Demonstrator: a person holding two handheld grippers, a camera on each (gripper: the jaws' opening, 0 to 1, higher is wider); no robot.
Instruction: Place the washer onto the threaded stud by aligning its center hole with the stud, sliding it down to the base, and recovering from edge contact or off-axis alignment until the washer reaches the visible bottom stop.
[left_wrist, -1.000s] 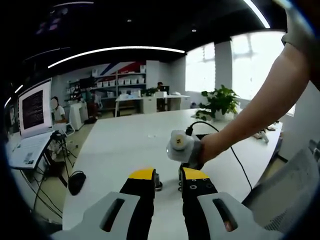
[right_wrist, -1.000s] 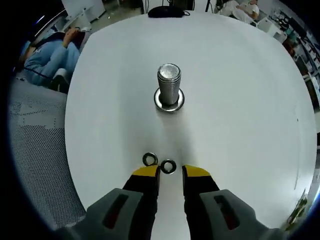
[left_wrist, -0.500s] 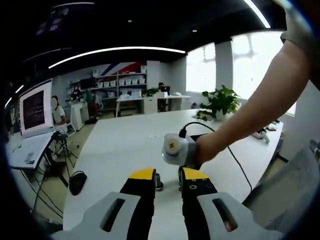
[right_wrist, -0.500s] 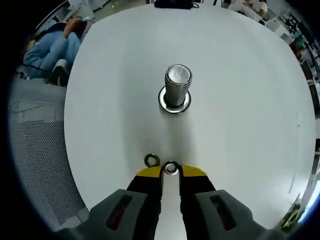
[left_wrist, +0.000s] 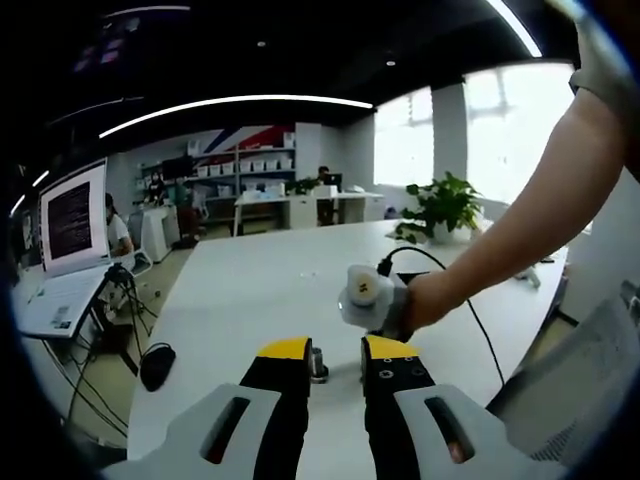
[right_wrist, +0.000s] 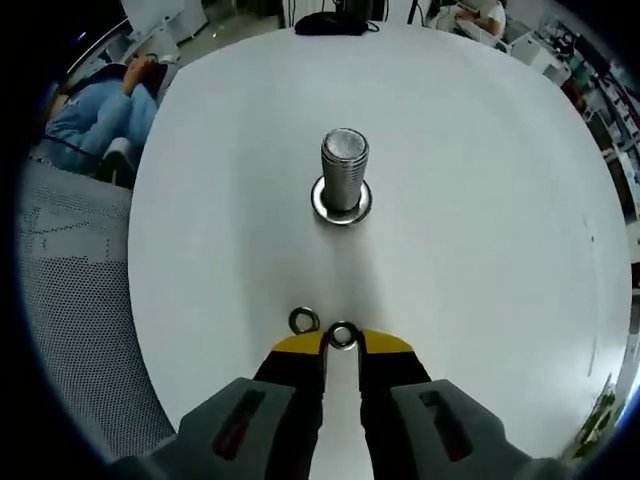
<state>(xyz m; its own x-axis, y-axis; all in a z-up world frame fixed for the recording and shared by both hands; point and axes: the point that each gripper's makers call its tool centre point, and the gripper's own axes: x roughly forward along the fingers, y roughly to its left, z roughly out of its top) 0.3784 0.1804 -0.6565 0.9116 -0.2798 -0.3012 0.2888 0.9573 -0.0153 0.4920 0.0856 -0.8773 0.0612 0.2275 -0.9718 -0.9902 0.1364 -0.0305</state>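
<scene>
my right gripper (right_wrist: 341, 341) has its yellow-tipped jaws pinched on a washer (right_wrist: 342, 334), which sits between the tips down at the white table (right_wrist: 480, 230); whether it is off the surface i cannot tell. just beside it, to its left in the right gripper view, a second washer (right_wrist: 303, 321) lies flat on the table. farther ahead the threaded stud (right_wrist: 343, 172) stands upright on its round base, well apart from both washers.

my left gripper (left_wrist: 335, 349) hovers low over the same table with a gap between its jaws and nothing in them. past its tips in the left gripper view is my other hand (left_wrist: 425, 300), with a potted plant (left_wrist: 438, 205) behind.
</scene>
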